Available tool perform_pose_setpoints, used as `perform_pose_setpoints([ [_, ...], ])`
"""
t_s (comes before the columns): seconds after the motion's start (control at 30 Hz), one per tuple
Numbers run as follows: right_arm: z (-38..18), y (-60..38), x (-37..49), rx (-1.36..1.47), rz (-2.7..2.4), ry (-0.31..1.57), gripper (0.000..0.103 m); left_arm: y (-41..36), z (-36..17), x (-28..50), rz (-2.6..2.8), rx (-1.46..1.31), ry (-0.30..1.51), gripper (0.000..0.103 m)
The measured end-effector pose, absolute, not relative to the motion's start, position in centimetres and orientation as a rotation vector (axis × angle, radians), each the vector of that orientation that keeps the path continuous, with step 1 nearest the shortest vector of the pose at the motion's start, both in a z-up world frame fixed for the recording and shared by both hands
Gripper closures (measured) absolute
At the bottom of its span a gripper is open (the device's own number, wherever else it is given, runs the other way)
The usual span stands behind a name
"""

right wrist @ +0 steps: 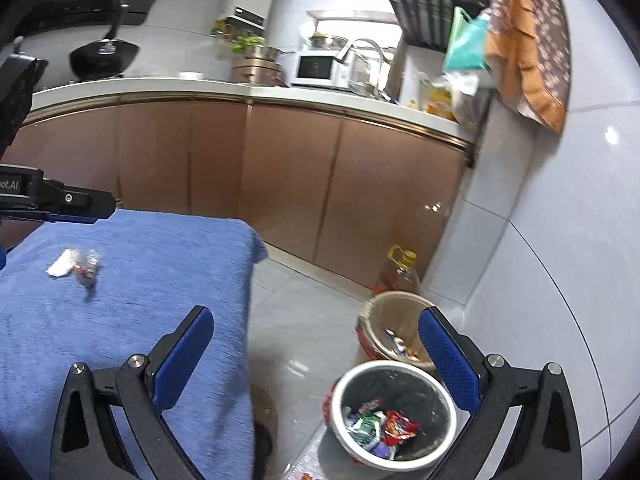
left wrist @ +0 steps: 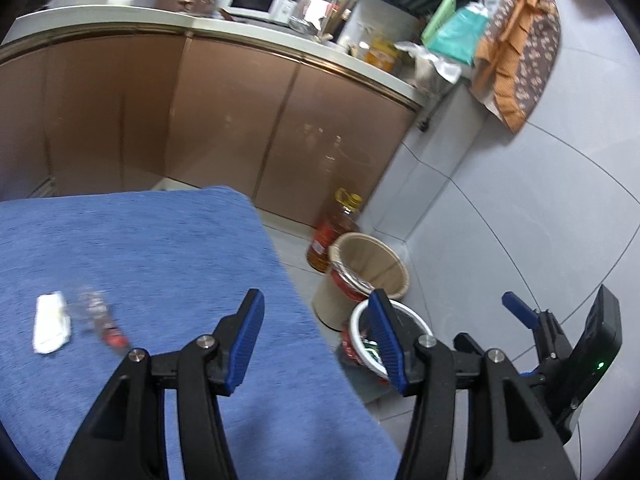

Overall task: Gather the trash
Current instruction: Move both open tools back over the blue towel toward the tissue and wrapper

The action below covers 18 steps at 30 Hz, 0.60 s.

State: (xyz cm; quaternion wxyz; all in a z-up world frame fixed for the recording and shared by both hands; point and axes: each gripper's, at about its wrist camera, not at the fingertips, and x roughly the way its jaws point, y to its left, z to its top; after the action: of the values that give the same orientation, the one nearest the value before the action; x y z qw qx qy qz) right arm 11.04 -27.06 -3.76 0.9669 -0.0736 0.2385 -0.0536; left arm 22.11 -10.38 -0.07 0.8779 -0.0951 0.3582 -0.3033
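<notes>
Your left gripper (left wrist: 316,340) stood spread with nothing between its blue pads, and your right gripper (right wrist: 316,360) was spread just as wide and just as empty, so neither claw was touching or carrying anything. Taking the blue cloth (left wrist: 160,248) as the landmark: the left claw hung over its right-hand edge, one finger above the fabric and the other out past the edge, and the right claw straddled that same edge. The trash left to collect lay on the cloth toward its left side, a crumpled white paper (left wrist: 50,324) with a clear wrapper (left wrist: 100,318) showing a red end just beside it, possibly touching; blur kept you from telling more. Off the cloth's right edge, down on the floor, stood the white bin (right wrist: 394,412) with a dark liner and coloured wrappers already in it, a tan bin (right wrist: 400,320) behind it, and an oil bottle (right wrist: 400,270) behind that, against the cabinets. To do this step well, you would have wanted to bring one claw across the cloth to the two scraps, come down steeply, take the white paper around its narrow width, and close without gathering the cloth. The wrapper looked thin and slippery, so a low pinch would probably have suited it best.
</notes>
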Motion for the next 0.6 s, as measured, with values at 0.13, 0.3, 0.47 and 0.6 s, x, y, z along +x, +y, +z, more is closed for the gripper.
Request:
perform_pose_setpoints([
  [0.13,-3.0,-24.9,11.1,-0.166,-0.056,0.462,0.000,-6.9,-0.1,21.7,-0.570,-0.202,0.733,0.051],
  [0.3,-2.3,-22.2,11.2,-0.179,0.015,0.458,0.000,-2.4,-0.9,21.0,-0.489,-0.191,0.724,0.050],
  [0.47,-2.1,-19.6,12.0,-0.188,0.095,0.470,0.000,2.9,-2.2,20.5,-0.394,-0.198,0.728,0.050],
  [0.6,-2.4,-17.7,13.0,-0.176,0.170,0.494,0.000,7.9,-3.4,20.0,-0.290,-0.197,0.735,0.050],
])
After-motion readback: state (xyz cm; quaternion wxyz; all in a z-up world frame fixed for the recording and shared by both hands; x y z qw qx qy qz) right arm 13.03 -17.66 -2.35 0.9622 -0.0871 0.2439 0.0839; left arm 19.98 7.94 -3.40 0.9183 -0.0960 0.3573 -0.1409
